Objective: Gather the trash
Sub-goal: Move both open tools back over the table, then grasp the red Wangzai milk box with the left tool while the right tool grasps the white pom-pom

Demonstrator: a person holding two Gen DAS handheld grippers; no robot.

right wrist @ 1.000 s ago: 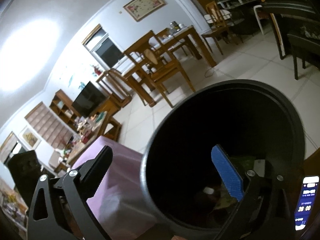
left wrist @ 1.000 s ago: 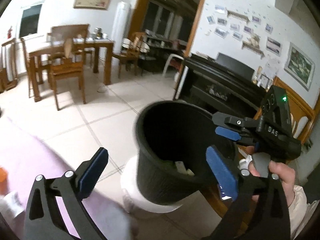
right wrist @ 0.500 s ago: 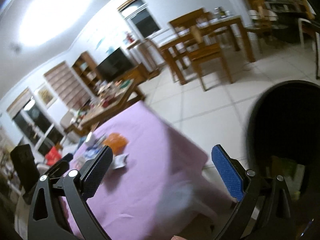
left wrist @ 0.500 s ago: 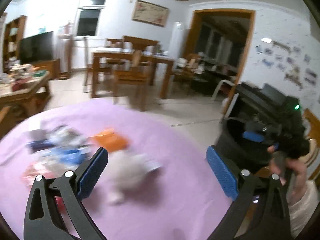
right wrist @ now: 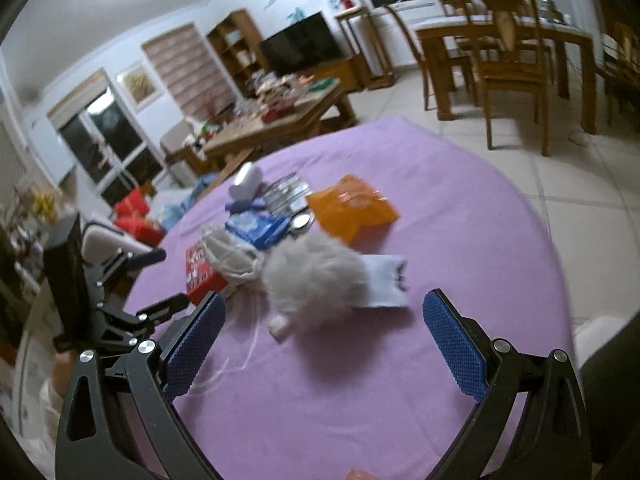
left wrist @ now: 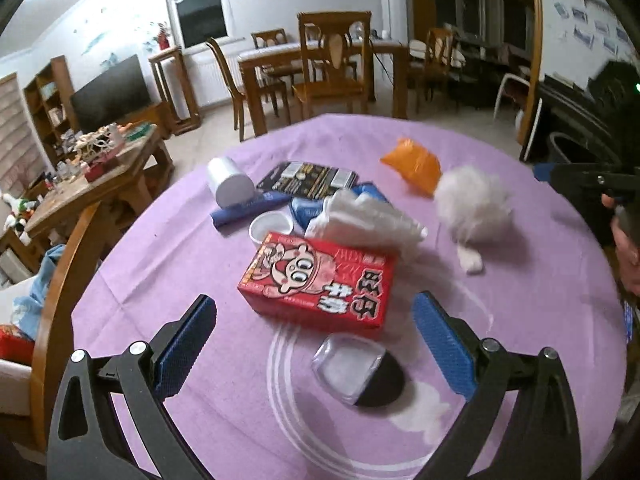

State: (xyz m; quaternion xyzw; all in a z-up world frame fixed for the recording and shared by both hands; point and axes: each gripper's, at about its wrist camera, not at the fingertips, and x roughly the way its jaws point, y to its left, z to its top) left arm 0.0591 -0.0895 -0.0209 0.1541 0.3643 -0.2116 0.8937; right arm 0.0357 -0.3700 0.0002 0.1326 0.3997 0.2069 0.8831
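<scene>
The left gripper (left wrist: 314,342) hangs over the near part of the purple-covered worktop (left wrist: 520,300) with its jaws spread wide and nothing between them. Just ahead of it lies a red carton (left wrist: 320,276), and below the gap sits a small clear-and-black container (left wrist: 358,372). The right gripper (right wrist: 324,344) is likewise wide apart and holds nothing; a fluffy white wad (right wrist: 316,284) lies just beyond its fingertips, touching a white folded piece (right wrist: 386,280), though blur makes it hard to say what that is. Farther back the trash clusters: an orange wrapper (left wrist: 412,164), a blue packet (right wrist: 258,228), crumpled white tissue (left wrist: 368,220), a white roll (left wrist: 230,184) and a dark flat packet (left wrist: 306,176). The worktop's right and near cloth is bare, and its far rim curves toward tiled floor (right wrist: 560,168).
</scene>
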